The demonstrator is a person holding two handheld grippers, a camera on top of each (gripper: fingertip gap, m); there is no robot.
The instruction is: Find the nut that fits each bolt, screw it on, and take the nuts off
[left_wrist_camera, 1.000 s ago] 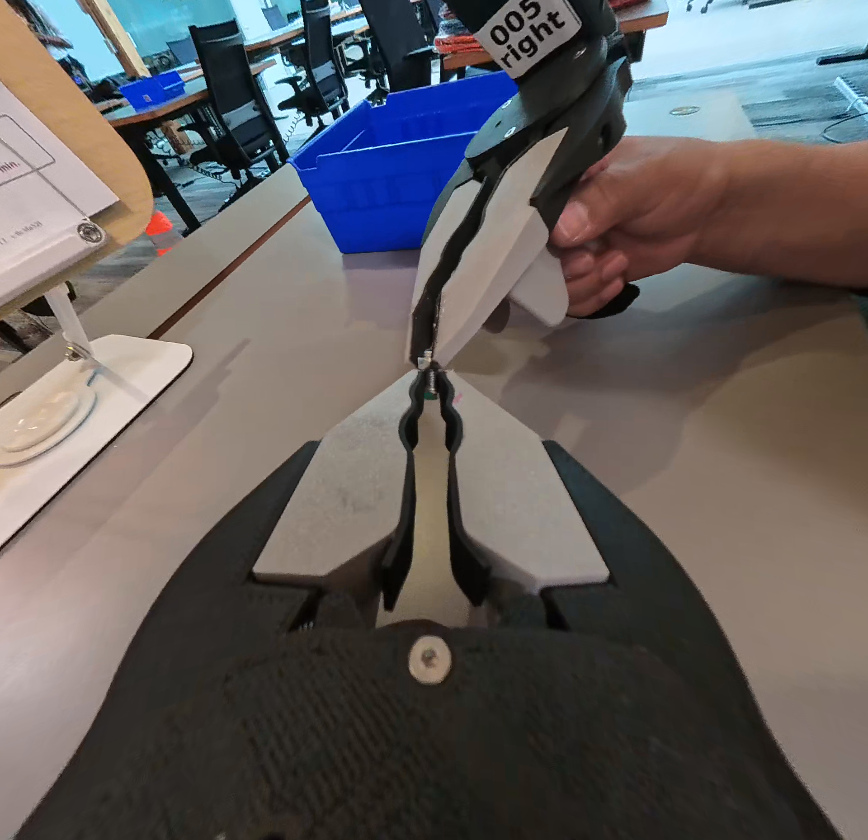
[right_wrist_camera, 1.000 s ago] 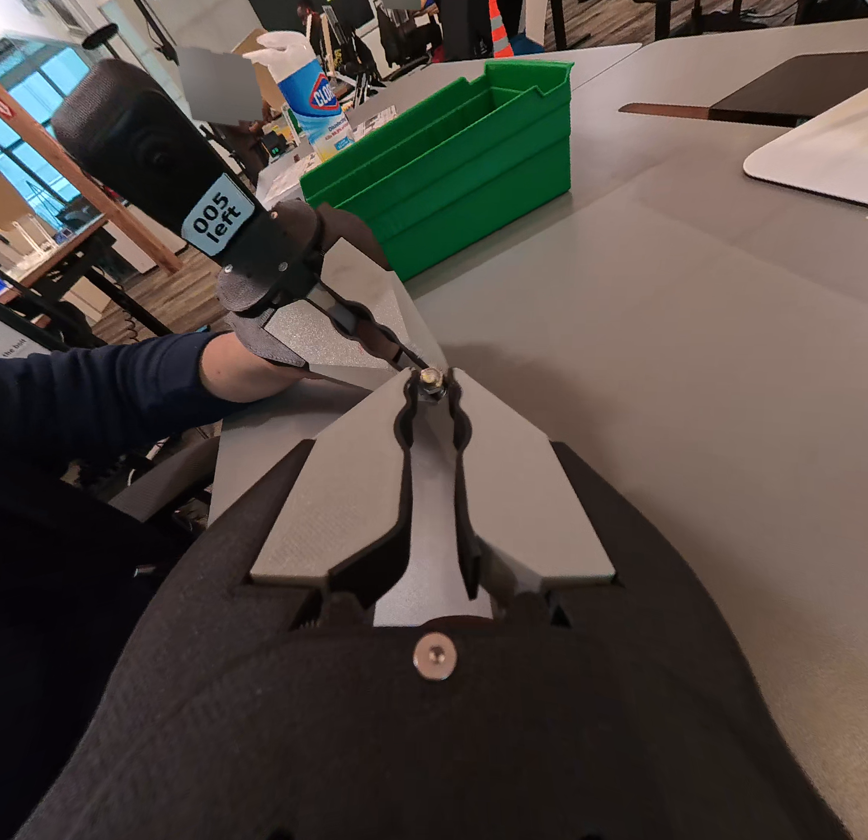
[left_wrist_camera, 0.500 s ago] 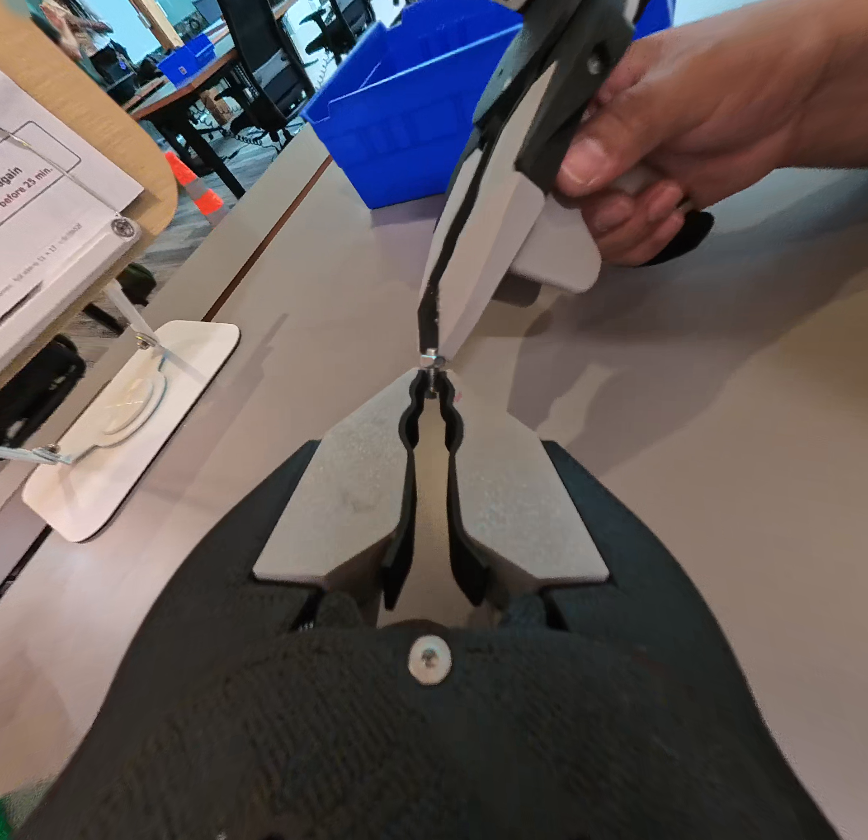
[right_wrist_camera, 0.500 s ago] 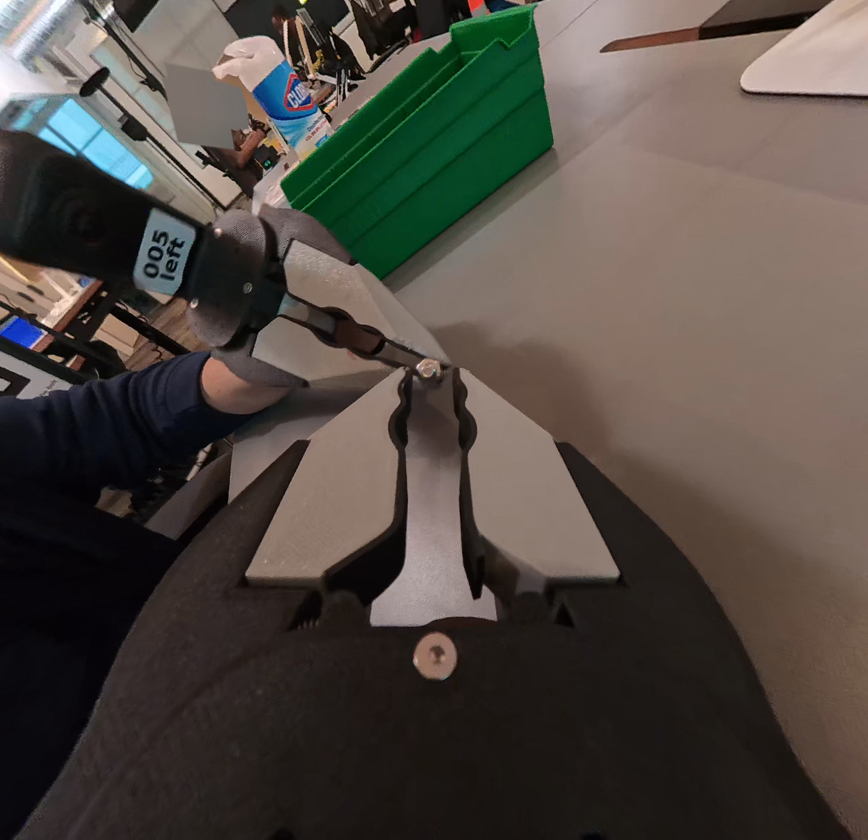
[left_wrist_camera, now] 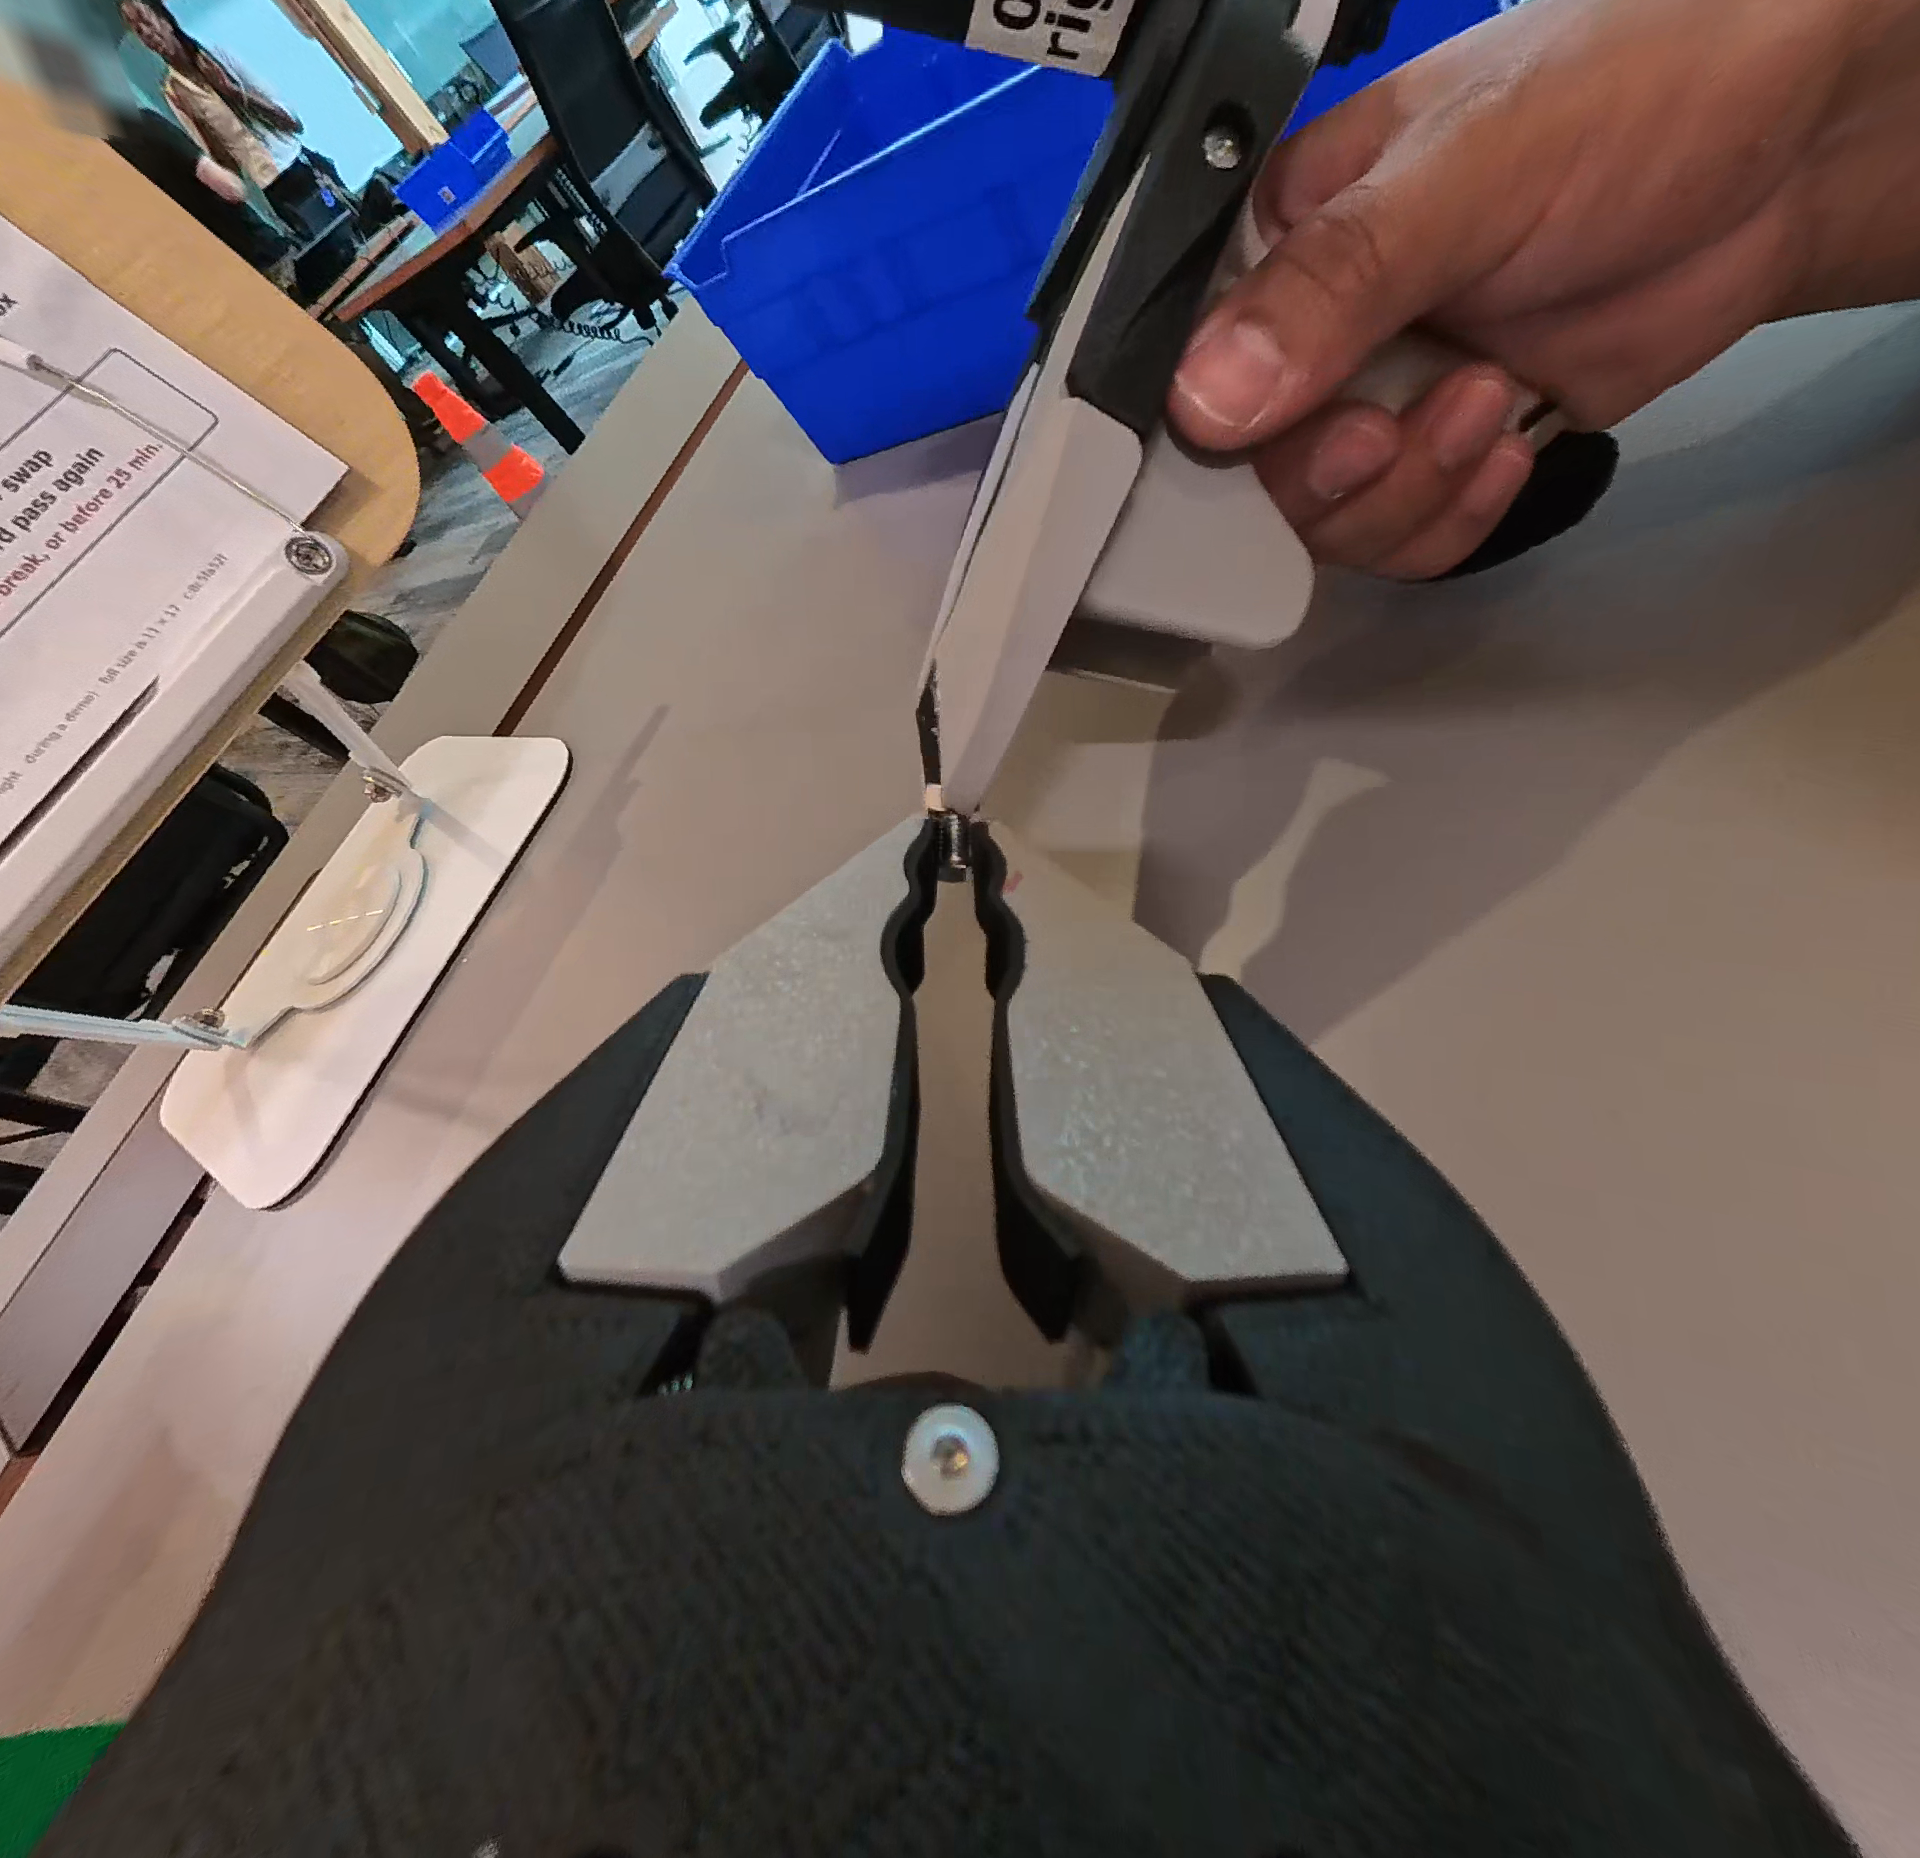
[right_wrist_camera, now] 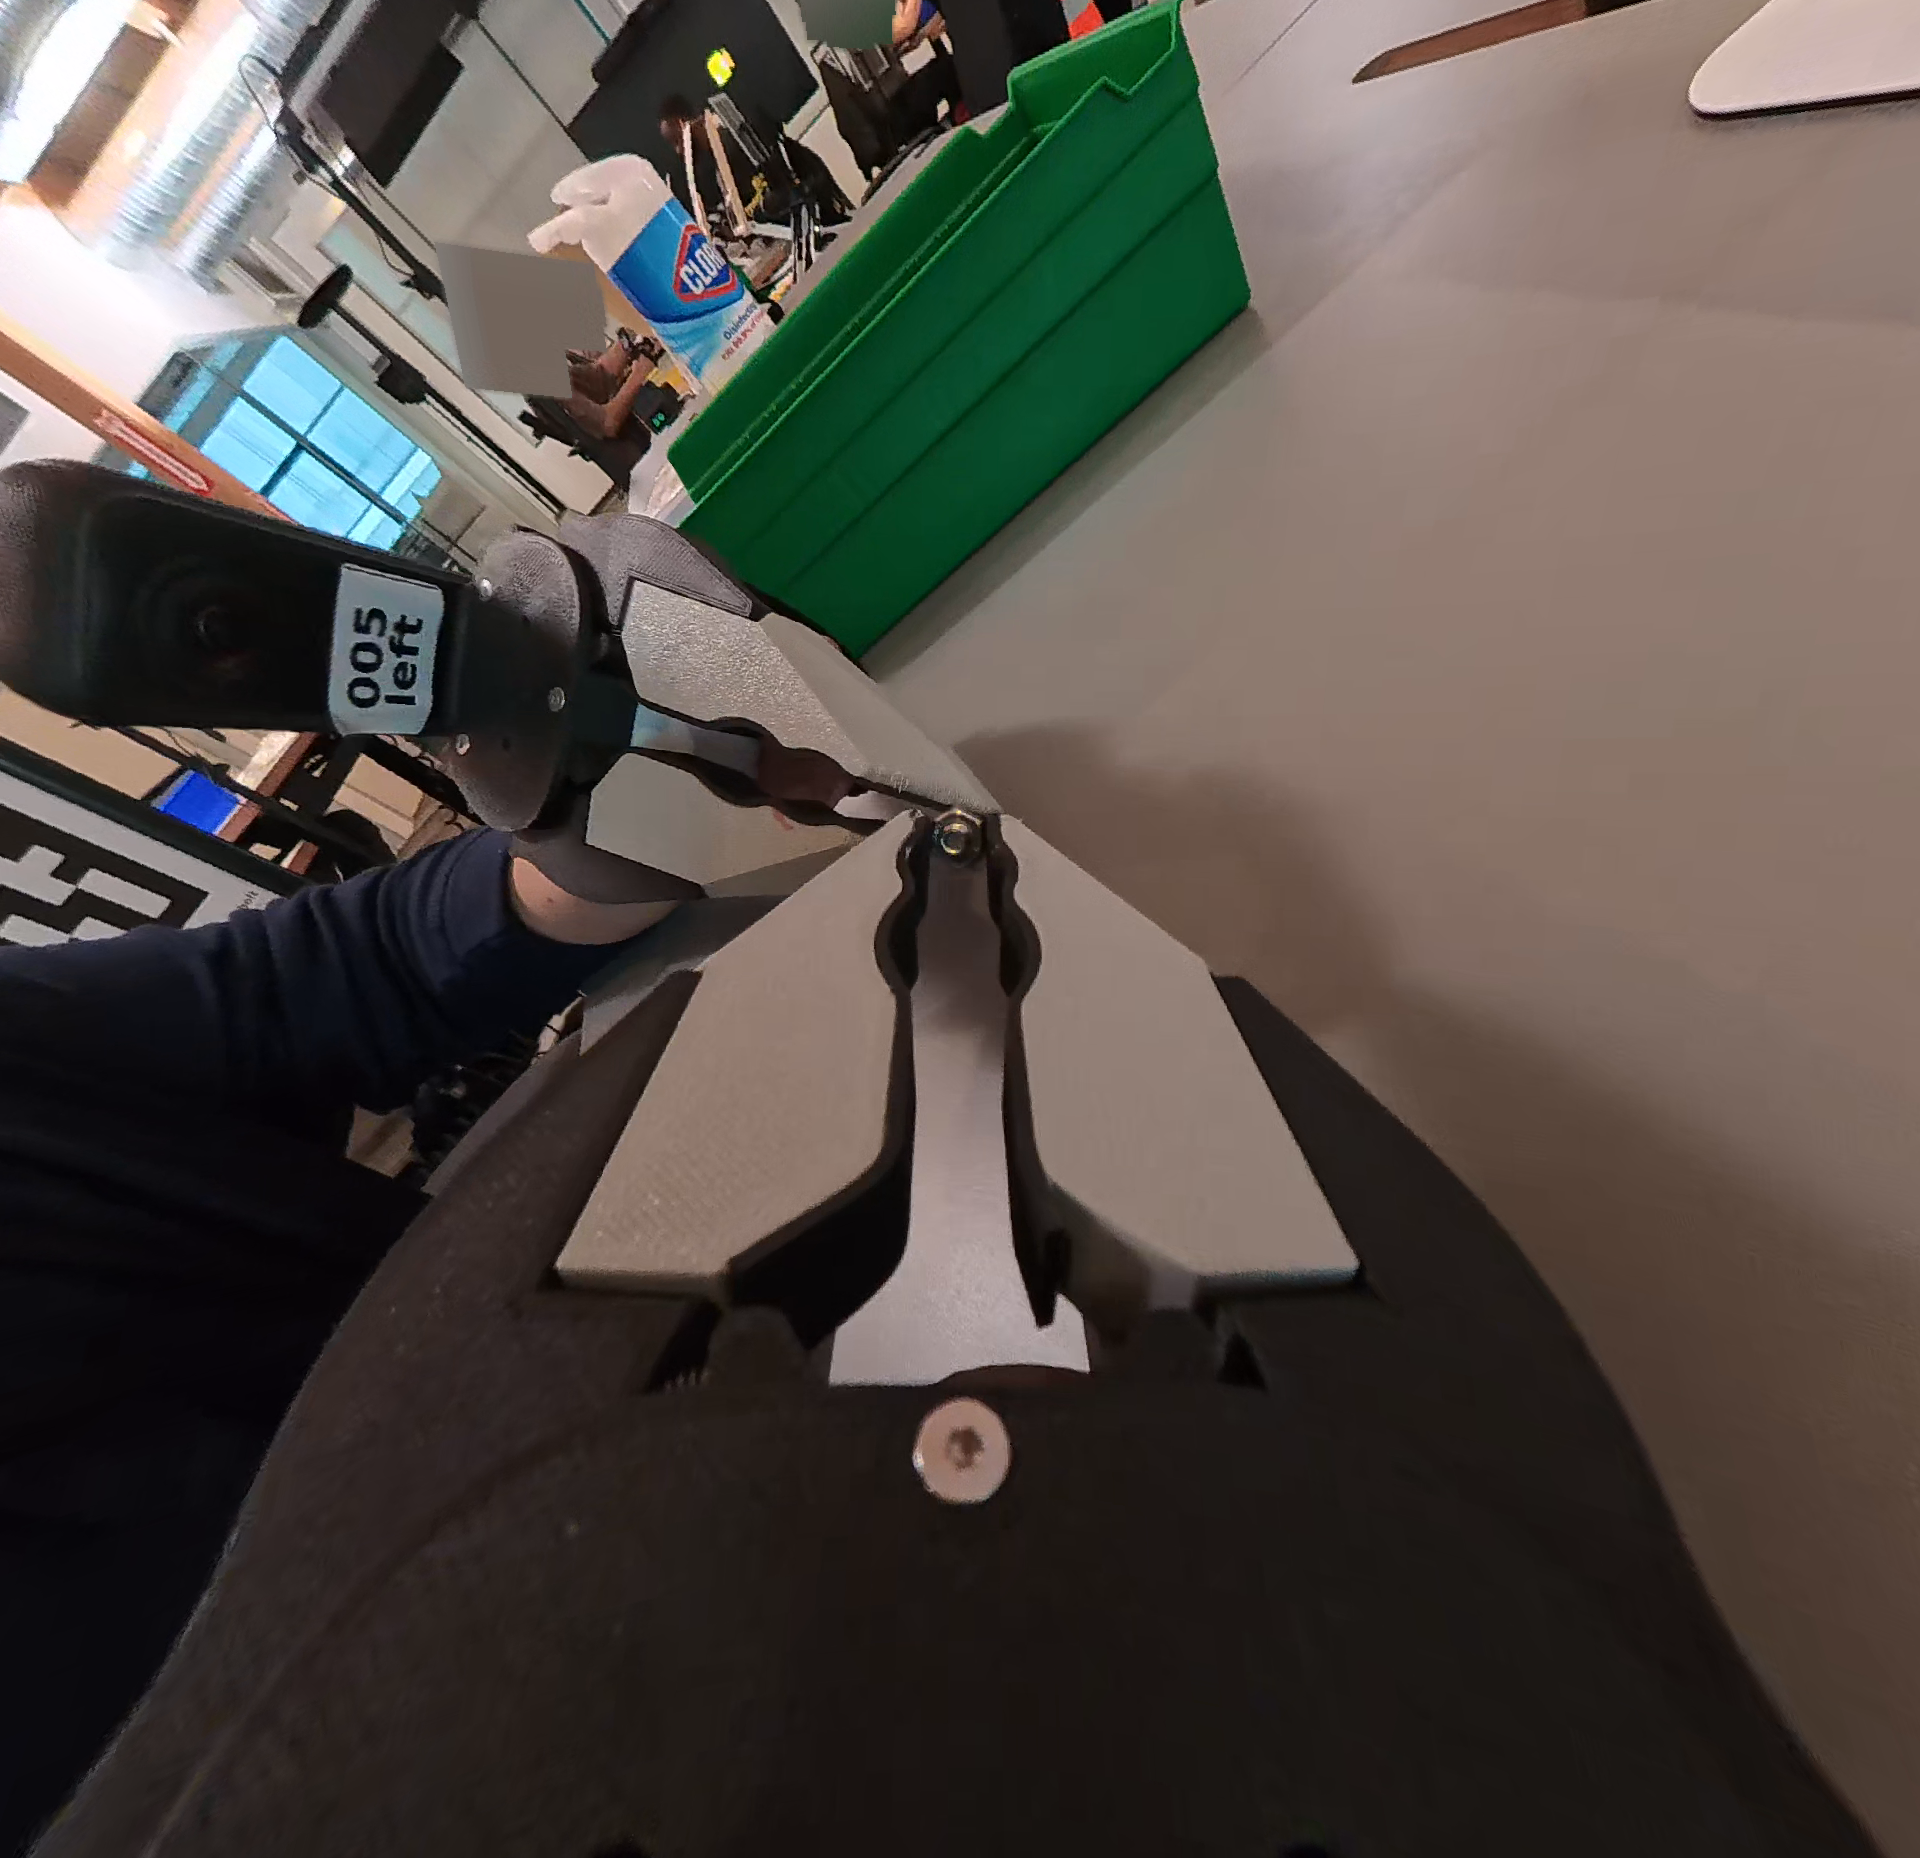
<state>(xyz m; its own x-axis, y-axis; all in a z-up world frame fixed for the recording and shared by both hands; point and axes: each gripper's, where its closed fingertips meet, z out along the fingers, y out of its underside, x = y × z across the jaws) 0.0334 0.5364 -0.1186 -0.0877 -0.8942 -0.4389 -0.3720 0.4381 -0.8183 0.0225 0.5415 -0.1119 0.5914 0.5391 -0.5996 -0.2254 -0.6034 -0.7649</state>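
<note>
Bright, even indoor light plus daylight from the background windows. Soft grey shadows fall on the matte grey table top (left_wrist_camera: 1558, 1081) beneath both tools. No glare. Strong fisheye bending at the edges; background slightly soft, centre sharp.

My left gripper (left_wrist_camera: 951, 858) and my right gripper (right_wrist_camera: 958, 840) meet tip to tip above the desk (left_wrist_camera: 1507, 925), with the bolt (left_wrist_camera: 949, 840) and nut (right_wrist_camera: 956, 838) between them. In the left wrist view a bin (left_wrist_camera: 894, 281) sits far on the desk, and a stand's base plate (left_wrist_camera: 364, 967) lies at the left edge. In the right wrist view another bin (right_wrist_camera: 997, 354) sits far left, with a wipes canister (right_wrist_camera: 675, 270) behind it.
</note>
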